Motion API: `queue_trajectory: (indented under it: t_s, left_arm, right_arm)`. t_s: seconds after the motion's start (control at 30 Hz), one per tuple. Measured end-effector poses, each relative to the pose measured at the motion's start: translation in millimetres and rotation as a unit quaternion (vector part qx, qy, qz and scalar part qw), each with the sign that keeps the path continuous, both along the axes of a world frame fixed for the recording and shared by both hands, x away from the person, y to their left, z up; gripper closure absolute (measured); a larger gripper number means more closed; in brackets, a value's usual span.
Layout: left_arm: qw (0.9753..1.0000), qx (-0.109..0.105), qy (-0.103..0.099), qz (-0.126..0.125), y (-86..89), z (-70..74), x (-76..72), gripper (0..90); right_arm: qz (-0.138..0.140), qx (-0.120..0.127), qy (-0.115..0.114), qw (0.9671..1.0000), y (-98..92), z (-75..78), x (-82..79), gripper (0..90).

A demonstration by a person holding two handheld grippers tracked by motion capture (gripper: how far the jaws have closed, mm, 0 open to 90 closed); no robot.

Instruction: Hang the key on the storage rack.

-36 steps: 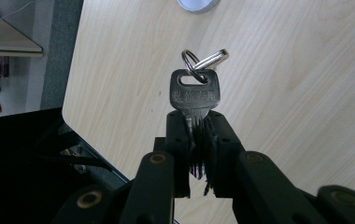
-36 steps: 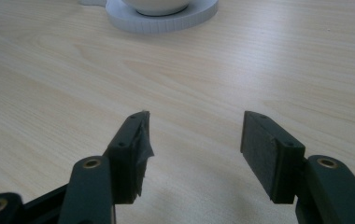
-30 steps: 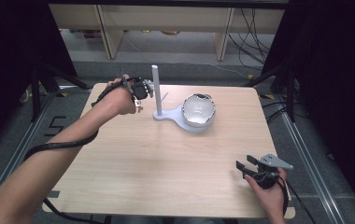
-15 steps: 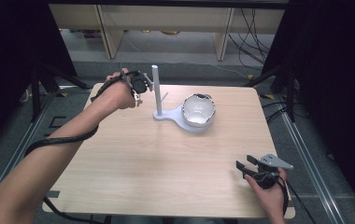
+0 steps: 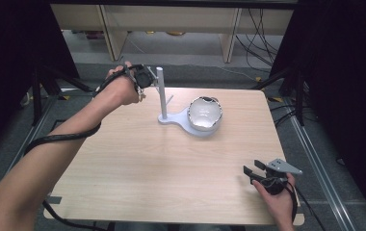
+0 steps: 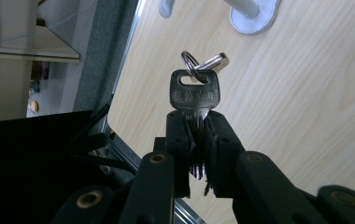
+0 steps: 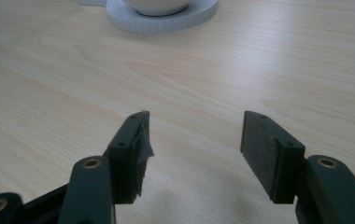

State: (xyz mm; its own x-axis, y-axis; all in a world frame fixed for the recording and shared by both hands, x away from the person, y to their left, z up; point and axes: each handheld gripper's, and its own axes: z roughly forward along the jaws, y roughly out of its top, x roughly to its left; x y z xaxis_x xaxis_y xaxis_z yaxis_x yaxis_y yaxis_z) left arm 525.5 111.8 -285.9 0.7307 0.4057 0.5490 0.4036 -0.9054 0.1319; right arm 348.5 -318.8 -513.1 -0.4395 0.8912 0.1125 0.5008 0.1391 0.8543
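Shiny metal key [image 6: 194, 95]; matt wooden table [image 5: 137, 163]

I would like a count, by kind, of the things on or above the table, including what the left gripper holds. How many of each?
Keys: 2, on one ring, one key clamped in the left gripper
Key rings: 1
Stands with post: 1
Bowls: 1
Grippers: 2, the right gripper open and holding nothing
Total: 7

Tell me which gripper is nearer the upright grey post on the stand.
Left. The left gripper is beside the upright grey post; the right gripper rests near the table's front edge.
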Motion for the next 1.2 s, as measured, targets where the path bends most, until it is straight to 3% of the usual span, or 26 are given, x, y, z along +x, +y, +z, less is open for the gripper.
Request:
queue_trajectory:
  t_s: [0.4,0.43,0.5,0.6,0.77,0.87,0.9,1.03,1.2]
  left_arm:
    - [1.0,0.0,0.005,-0.006,-7.8,-2.9,4.7,80.5]
    - [1.0,0.001,0.004,-0.007,-8.5,-2.7,5.5,80.5]
    - [1.0,-0.002,0.005,-0.006,-9.5,-1.9,6.7,80.6]
    - [1.0,0.001,0.002,-0.006,-10.3,1.1,8.1,80.5]
    - [0.9999,-0.005,-0.013,-0.008,-12.5,6.7,11.5,80.6]
    - [0.9999,-0.003,-0.011,-0.008,-14.5,8.2,12.9,80.6]
    - [0.9998,-0.006,-0.013,-0.01,-15.0,7.8,13.2,80.5]
    - [0.9998,-0.01,-0.016,-0.01,-17.2,7.7,14.6,80.5]
    - [0.9995,-0.015,-0.025,-0.011,-18.8,8.6,17.4,80.5]
  right_arm:
    - [0.006,0.0,0.006,1.0,-0.2,1.2,-1.2,43.3]
    - [0.013,-0.008,-0.007,0.9999,-2.3,0.5,0.9,43.3]
    - [0.005,0.001,-0.003,1.0,-0.7,0.4,-0.2,43.3]
    - [0.007,-0.008,-0.012,0.9999,-1.8,-0.6,1.5,43.3]
    - [0.007,-0.001,-0.005,1.0,-1.1,0.3,0.3,43.3]
    - [0.005,0.003,0.002,1.0,0.1,0.6,-0.8,43.3]
    - [0.014,-0.006,-0.01,0.9998,-2.2,0.1,1.4,43.3]
    - [0.006,0.003,-0.002,1.0,-0.6,0.5,-0.4,43.3]
    - [0.014,-0.009,-0.014,0.9998,-2.4,0.0,1.7,43.3]
